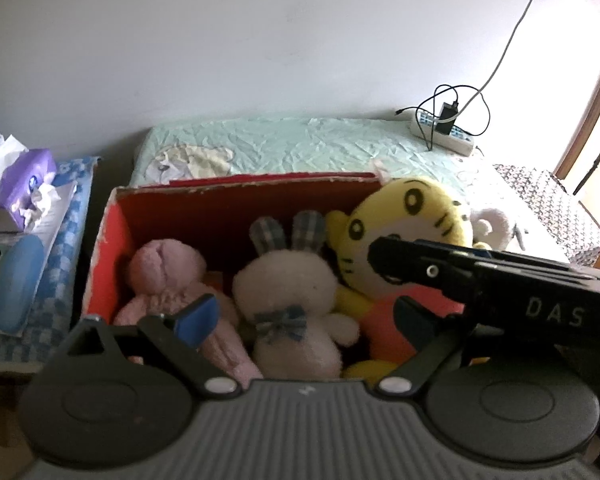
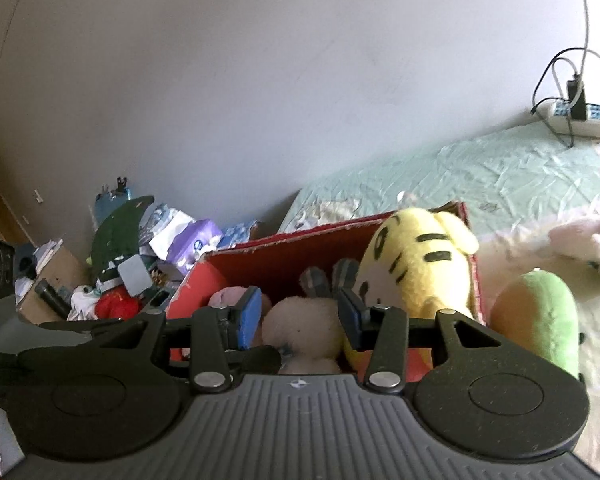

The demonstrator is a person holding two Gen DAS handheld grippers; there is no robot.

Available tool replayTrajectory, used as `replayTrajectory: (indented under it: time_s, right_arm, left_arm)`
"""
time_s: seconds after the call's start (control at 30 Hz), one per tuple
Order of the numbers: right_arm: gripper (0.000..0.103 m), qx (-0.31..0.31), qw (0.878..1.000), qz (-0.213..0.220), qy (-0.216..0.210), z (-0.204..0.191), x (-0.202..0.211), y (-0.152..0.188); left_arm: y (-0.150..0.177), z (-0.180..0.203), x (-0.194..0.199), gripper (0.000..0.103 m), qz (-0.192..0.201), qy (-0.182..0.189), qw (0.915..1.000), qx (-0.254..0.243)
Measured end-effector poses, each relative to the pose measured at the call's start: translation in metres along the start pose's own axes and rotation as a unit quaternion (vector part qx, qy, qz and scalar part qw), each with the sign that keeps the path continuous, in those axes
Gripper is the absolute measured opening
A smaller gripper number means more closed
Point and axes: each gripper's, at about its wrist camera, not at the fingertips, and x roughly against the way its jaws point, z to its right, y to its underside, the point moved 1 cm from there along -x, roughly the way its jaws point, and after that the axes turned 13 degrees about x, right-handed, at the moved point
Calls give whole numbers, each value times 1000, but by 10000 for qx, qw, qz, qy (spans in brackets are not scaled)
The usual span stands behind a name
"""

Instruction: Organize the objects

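Observation:
A red cardboard box (image 1: 112,240) stands on the bed and holds three soft toys side by side. A pink plush (image 1: 164,276) is at the left, a white bunny (image 1: 288,292) with checked ears in the middle, and a yellow tiger (image 1: 404,216) at the right. My left gripper (image 1: 304,318) hovers over the bunny with its jaws wide open, touching nothing. My right gripper (image 2: 300,316) is half open and empty above the box (image 2: 268,256). In the left wrist view its black body (image 1: 460,276) crosses in front of the tiger's face. The bunny (image 2: 304,328) and the tiger (image 2: 416,256) lie behind its pads.
A green and orange plush (image 2: 540,320) and a white plush (image 2: 588,240) lie on the bed right of the box. A power strip with cables (image 1: 444,132) sits on the mint sheet (image 1: 300,144) by the wall. Tissues (image 1: 24,184) and clutter (image 2: 116,280) fill the left side.

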Motion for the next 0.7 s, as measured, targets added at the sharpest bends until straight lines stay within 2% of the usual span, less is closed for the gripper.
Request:
replayTrajectory:
  time_s: [0.23,0.43,0.7]
  right_arm:
    - [47,-108,9995,112,261,-2,16,3]
    - [47,-120,9984,105,541,-1,26,5]
    - [47,-284,9979,115,573,6,40,14]
  left_arm:
    - [4,14,11,95,-66,72,9999,-106]
    - [5,23,10,95,-170,-55,9998,-69]
    - [12,31,7,95,-244,-120,9996,-108]
